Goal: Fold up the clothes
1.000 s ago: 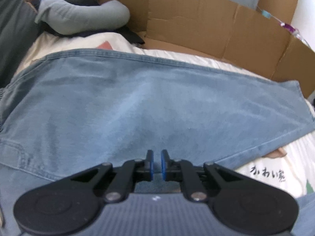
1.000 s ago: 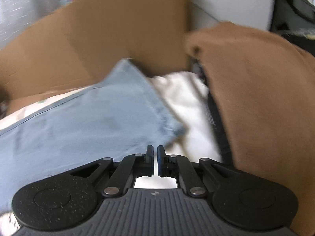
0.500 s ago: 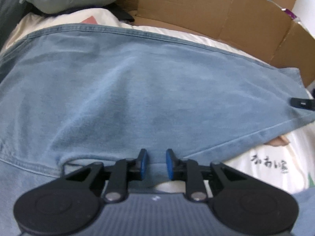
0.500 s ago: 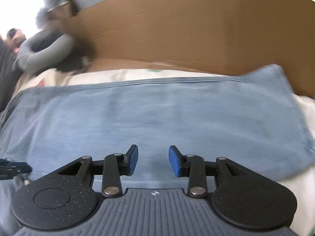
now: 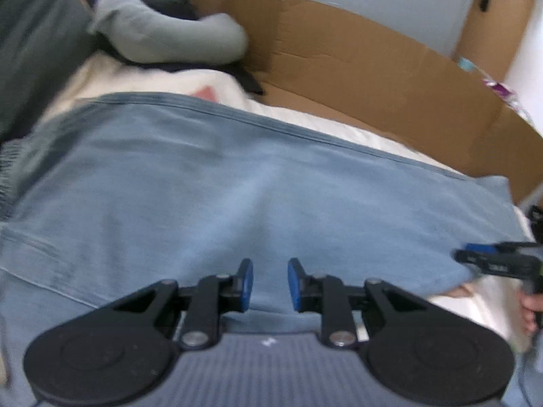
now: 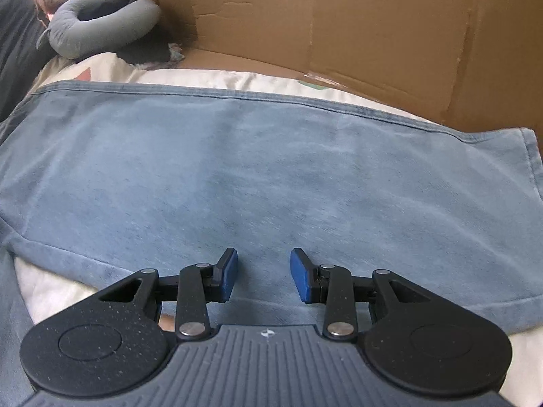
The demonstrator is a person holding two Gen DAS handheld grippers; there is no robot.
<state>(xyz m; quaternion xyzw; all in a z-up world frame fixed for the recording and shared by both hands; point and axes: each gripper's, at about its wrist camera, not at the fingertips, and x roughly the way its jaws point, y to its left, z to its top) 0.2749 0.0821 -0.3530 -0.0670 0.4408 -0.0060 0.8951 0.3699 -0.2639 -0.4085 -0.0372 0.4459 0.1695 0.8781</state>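
Denim is what the left wrist view shows most: blue jeans (image 5: 258, 183) lie spread flat on a cream bed sheet (image 5: 142, 78) and fill the middle of the picture. The left tool (image 5: 270, 285) hangs just over the near part of the cloth, its two blue tips a little apart with nothing pinched between them. At 3 o'clock the right tool (image 5: 475, 254) pokes in at the edge of the jeans, with a few fingers (image 5: 529, 308) of the person holding it; from here I cannot tell how wide it stands. At 11 o'clock sits a grey neck pillow (image 5: 163, 37). From 12 to 3 o'clock runs a cardboard wall (image 5: 356, 68); it looks like a flattened box, and nothing can be seen inside it. This picture is a bit blurry. In the right wrist view the jeans (image 6: 258, 169) again lie flat across the middle, with one long seam (image 6: 271, 100) running along the far side and a leg end (image 6: 522, 156) at 3 o'clock. The right tool (image 6: 263, 274) is above the near edge, tips wide apart and empty. The grey pillow (image 6: 101, 23) is at 11 o'clock and the cardboard (image 6: 339, 23) at 12 o'clock, again with nothing seen in it. Jeans are soft and floppy but thick and a bit heavy, so they should bend easily and not slip much. I think the best places to pinch are the near edge and the leg end, one tool on each, so the cloth lifts evenly.
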